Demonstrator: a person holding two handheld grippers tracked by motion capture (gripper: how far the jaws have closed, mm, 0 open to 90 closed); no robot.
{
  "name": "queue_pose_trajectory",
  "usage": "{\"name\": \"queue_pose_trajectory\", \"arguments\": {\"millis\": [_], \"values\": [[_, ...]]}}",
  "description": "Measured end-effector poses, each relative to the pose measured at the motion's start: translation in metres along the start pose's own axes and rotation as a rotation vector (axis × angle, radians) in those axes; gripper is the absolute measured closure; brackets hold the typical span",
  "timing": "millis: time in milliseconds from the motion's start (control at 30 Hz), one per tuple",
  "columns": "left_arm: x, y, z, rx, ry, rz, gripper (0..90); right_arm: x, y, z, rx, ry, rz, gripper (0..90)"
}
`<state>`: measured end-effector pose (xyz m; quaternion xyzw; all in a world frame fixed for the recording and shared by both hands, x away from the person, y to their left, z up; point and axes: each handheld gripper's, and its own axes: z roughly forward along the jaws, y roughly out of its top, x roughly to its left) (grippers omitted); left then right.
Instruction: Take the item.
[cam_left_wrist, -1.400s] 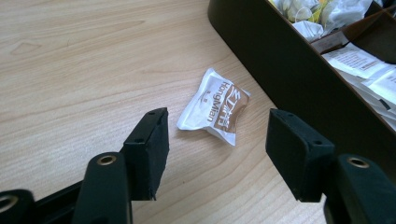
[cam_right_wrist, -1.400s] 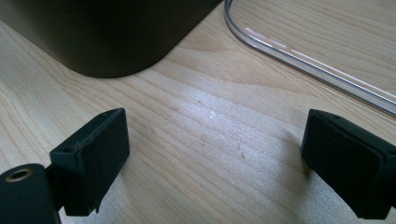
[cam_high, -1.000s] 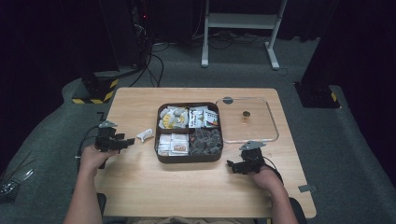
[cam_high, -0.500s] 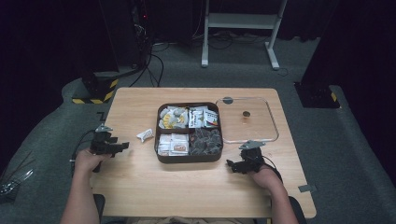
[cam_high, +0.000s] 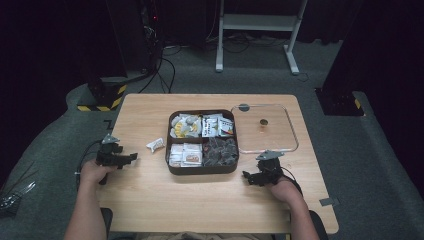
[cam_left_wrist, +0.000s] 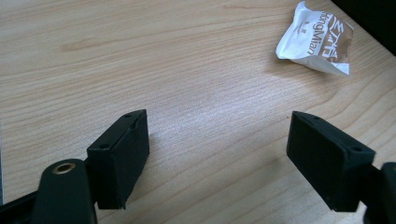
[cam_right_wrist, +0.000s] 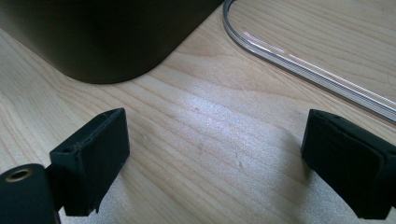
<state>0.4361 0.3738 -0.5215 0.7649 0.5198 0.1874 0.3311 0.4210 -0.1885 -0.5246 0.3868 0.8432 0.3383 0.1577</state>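
In the right gripper view the dark tray (cam_right_wrist: 112, 37) is cut off at the upper left, its contents hidden. The white packet (cam_left_wrist: 317, 39), printed brown, lies at the upper right of the left gripper view, apart from the wide left gripper (cam_left_wrist: 217, 156). The right gripper (cam_right_wrist: 215, 163) is also spread wide over bare wood.

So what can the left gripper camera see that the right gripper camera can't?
The left gripper view has a white snack packet lying loose on the wood. The right gripper view has the dark brown box corner and the clear lid edge instead. Both show the wooden table and two black jaws standing wide apart with nothing between them.
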Motion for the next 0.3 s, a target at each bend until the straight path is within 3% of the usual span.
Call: {"name": "queue_pose_trajectory", "arguments": {"millis": [167, 300], "values": [[-0.0003, -0.0014, 0.0014, -0.015, 0.021, -0.005, 20.6, -0.0001, 0.0, 0.0, 0.0, 0.0, 0.0, 7.7], [-0.0013, -0.002, 0.0031, -0.018, 0.032, 0.018, 18.1, -0.0005, 0.0001, 0.0001, -0.002, 0.001, -0.003, 7.7]]}}
